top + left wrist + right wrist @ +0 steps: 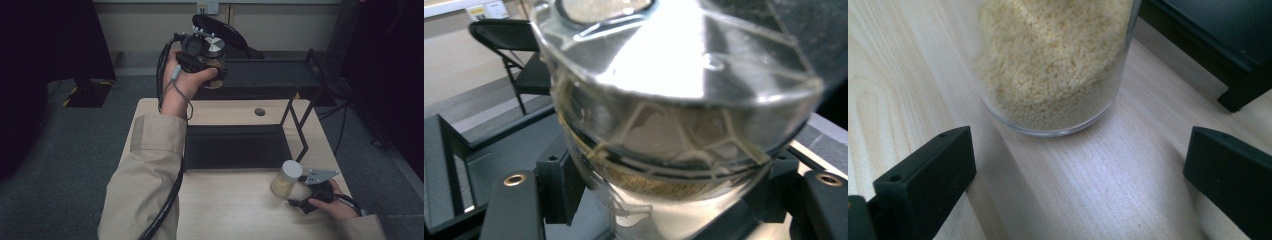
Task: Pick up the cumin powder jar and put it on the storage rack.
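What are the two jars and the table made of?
Jar on table: clear, shiny plastic or glass, since the pale grains show through.
Lifted jar: also see-through, with a shiny silver lid, maybe metal.
Table: pale wood look with grain lines, possibly laminate.

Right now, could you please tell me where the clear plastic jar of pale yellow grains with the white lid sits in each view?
High view: the white-lidded jar stands lower right on the table, beside the black tray.
Right gripper view: top centre, upright, just ahead of the open jaws.
Left gripper view: a different, silver-lidded jar, clamped.
Shared landmark: the black tray, top right there.
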Demonstrator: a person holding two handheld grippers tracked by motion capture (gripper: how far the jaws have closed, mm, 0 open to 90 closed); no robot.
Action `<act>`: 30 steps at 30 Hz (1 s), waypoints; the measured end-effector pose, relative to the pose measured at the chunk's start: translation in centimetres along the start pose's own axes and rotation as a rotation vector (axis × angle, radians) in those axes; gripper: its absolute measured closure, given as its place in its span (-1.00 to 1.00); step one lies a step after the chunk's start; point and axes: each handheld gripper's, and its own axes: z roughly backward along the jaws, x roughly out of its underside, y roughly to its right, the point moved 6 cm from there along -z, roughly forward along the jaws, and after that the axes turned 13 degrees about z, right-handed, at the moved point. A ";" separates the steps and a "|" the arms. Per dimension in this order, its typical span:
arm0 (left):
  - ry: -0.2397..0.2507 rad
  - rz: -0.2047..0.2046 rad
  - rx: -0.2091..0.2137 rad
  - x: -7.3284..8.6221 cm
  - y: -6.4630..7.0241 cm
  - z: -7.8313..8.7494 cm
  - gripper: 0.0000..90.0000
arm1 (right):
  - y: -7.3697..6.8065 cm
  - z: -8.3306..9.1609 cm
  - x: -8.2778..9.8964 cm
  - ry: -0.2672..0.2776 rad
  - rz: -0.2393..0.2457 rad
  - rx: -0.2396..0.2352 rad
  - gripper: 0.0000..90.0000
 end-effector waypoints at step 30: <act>0.001 0.041 -0.067 -0.4 -0.7 -3.8 -0.33 | 0.0 0.0 0.0 0.000 0.000 0.000 -1.00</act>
